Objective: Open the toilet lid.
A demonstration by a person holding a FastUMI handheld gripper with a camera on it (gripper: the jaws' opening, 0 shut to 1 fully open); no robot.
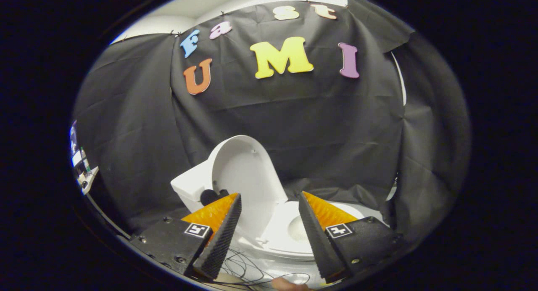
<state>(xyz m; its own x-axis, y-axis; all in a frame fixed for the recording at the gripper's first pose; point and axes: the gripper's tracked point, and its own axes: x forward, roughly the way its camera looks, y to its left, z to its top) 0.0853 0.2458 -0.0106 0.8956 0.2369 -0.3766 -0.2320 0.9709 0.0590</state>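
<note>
Looking along our gripper (269, 198), we see its two fingers spread wide apart and grasping nothing, each with a black ribbed inner pad, an orange top face and a small square black-and-white marker on the black body behind it. The left finger (218, 232) points up toward the lower left side of the raised lid, and the right finger (319, 232) lies over the right part of the bowl; whether either tip touches the porcelain we cannot tell. Below the fingers, nearest to us, thin dark wires (248, 268) loop across a pale surface. Between the fingers and just ahead of them sits the white toilet (286, 236), its seat ring and the open bowl in plain sight. The toilet lid (246, 173) already stands upright, tilted slightly back, with its white underside facing us, rising just beyond the left finger's tip. To the left of the lid we see the white tank (191, 186), with a small dark object at its near edge. Beyond everything hangs the black cloth wall (294, 123) of the booth.
</note>
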